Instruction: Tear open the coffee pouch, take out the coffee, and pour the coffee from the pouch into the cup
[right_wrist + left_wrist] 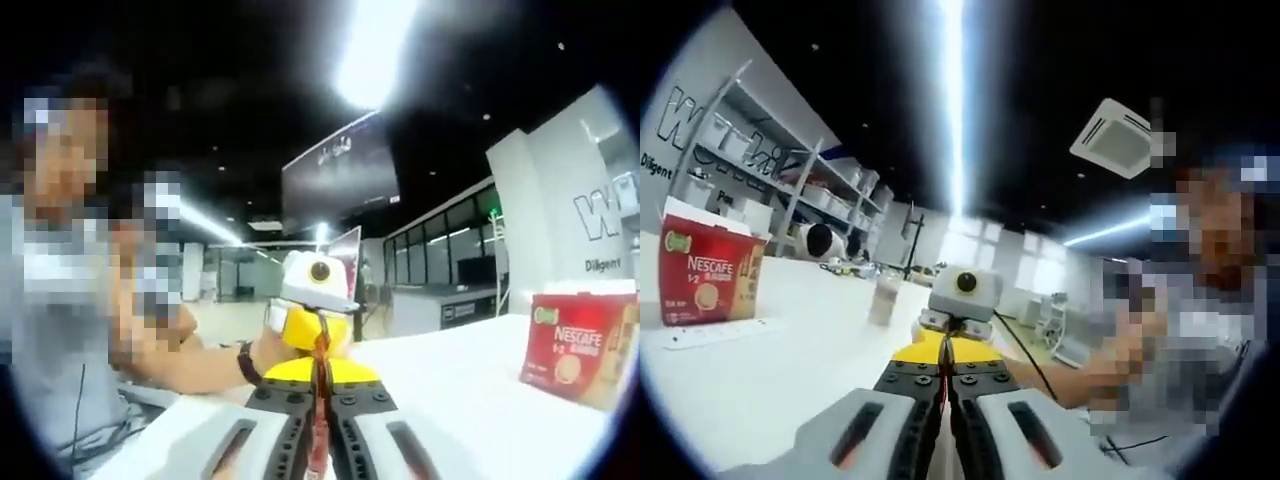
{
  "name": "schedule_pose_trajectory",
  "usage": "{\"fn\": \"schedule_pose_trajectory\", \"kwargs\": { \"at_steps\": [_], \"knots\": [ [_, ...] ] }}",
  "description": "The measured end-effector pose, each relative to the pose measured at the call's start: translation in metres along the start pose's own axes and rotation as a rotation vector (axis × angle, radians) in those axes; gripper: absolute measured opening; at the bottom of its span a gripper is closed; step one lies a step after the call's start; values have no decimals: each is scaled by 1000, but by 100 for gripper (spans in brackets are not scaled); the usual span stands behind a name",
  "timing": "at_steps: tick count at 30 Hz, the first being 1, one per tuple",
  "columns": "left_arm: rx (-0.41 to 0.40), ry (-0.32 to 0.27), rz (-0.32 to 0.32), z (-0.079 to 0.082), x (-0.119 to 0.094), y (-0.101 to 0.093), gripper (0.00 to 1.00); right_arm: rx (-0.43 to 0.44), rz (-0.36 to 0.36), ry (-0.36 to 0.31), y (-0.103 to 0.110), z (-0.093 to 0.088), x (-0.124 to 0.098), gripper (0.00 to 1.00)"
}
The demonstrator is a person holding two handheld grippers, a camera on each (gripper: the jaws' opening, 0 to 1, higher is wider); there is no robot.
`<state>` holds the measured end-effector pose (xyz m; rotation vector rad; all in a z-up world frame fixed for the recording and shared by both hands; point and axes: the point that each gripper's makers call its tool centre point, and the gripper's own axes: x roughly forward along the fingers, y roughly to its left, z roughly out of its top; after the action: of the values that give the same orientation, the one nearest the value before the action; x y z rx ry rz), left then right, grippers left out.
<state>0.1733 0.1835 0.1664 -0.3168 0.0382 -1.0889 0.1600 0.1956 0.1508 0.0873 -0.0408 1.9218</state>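
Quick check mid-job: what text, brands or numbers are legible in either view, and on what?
"NESCAFE" on the red coffee box.
"1+2" beneath it, barely legible.
"Diligent" on the white wall, below large partly cut-off letters starting "W".
Dark hanging sign: too blurred to read.

Ceiling strip light (953,100) glares; dim ceiling, blurred fisheye edges.

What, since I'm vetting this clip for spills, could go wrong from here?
1. The left hand-held gripper and right hand-held gripper both pinch the thin coffee pouch close together; a sharp tear might scatter powder over the white table.
2. The cup stands apart, farther along the table, so coffee could spill on the way over.
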Motion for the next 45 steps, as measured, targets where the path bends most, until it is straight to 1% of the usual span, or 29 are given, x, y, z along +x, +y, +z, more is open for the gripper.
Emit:
{"fn": "schedule_pose_trajectory", "kwargs": {
  "at_steps": [6, 9, 12, 13, 15, 16, 19, 21, 23, 24, 25, 26, 28, 29, 31, 32, 33, 34, 35, 36, 37, 38, 39, 40, 41, 42, 43, 44, 45],
  "knots": [
    [7, 3, 42, -2, -1, 8, 3, 19, -42, 23, -9, -4, 0, 1],
    [-1, 4, 84, -2, -2, 16, 3, 12, -85, 29, -17, -6, 2, 1],
    [-21, -6, 160, -1, -4, 28, 3, -2, -178, 30, -31, -9, 5, 1],
    [-24, -10, 177, -1, -5, 32, 2, -11, -203, 30, -34, -9, 5, 1],
    [-23, -14, 220, 1, -8, 40, 2, -46, -282, 41, -42, -11, 9, 1],
    [-21, -19, 229, 2, -9, 42, 2, -58, -314, 40, -44, -10, 11, 1],
    [-46, -72, 256, 11, -12, 48, 2, -100, -391, 16, -48, -3, 14, 1],
    [-122, -153, 239, 20, -13, 50, 2, -116, -447, -36, -50, 5, 15, 1],
    [-229, -259, 184, 27, -12, 50, 2, -135, -472, -75, -49, 11, 14, 1],
    [-285, -300, 164, 29, -12, 52, 2, -163, -486, -86, -50, 14, 13, 1],
    [-319, -308, 161, 26, -12, 54, 2, -189, -515, -76, -52, 12, 13, 1],
    [-333, -319, 164, 25, -12, 56, 2, -190, -520, -77, -53, 11, 13, 1],
    [-318, -305, 178, 23, -11, 56, 2, -180, -524, -78, -56, 9, 12, 1],
    [-253, -270, 229, 21, -11, 59, 2, -175, -525, -74, -57, 7, 12, 1],
    [-200, -239, 271, 20, -11, 60, 2, -171, -530, -61, -59, 5, 12, 1],
    [-140, -200, 308, 18, -11, 60, 2, -173, -532, -48, -60, 3, 12, 1],
    [-101, -178, 324, 18, -11, 59, 2, -181, -531, -40, -60, 2, 12, 1],
    [-89, -162, 325, 18, -11, 58, 2, -195, -526, -27, -58, 2, 13, 1],
    [-70, -145, 323, 18, -12, 57, 2, -216, -519, -7, -57, 1, 14, 1],
    [-58, -130, 313, 18, -13, 55, 3, -228, -487, 9, -53, 0, 16, 1],
    [-61, -110, 288, 17, -14, 53, 3, -222, -464, 21, -51, 0, 17, 1],
    [-64, -111, 244, 18, -14, 48, 3, -238, -444, 15, -49, 2, 16, 1],
    [-84, -89, 213, 15, -17, 46, 3, -227, -390, 26, -43, 0, 19, 1],
    [-73, -87, 203, 15, -17, 45, 3, -228, -398, 34, -45, 1, 17, 1],
    [-52, -77, 183, 14, -17, 42, 3, -237, -370, 40, -40, -1, 18, 1],
    [-54, -67, 170, 12, -17, 41, 4, -238, -339, 51, -36, -2, 18, 1],
    [-52, -66, 161, 12, -17, 40, 4, -246, -334, 52, -36, -3, 18, 1],
    [-44, -49, 144, 9, -16, 37, 4, -246, -284, 58, -29, -4, 18, 1],
    [-37, -38, 136, 7, -15, 35, 5, -259, -257, 56, -25, -4, 18, 1]
  ]
}}
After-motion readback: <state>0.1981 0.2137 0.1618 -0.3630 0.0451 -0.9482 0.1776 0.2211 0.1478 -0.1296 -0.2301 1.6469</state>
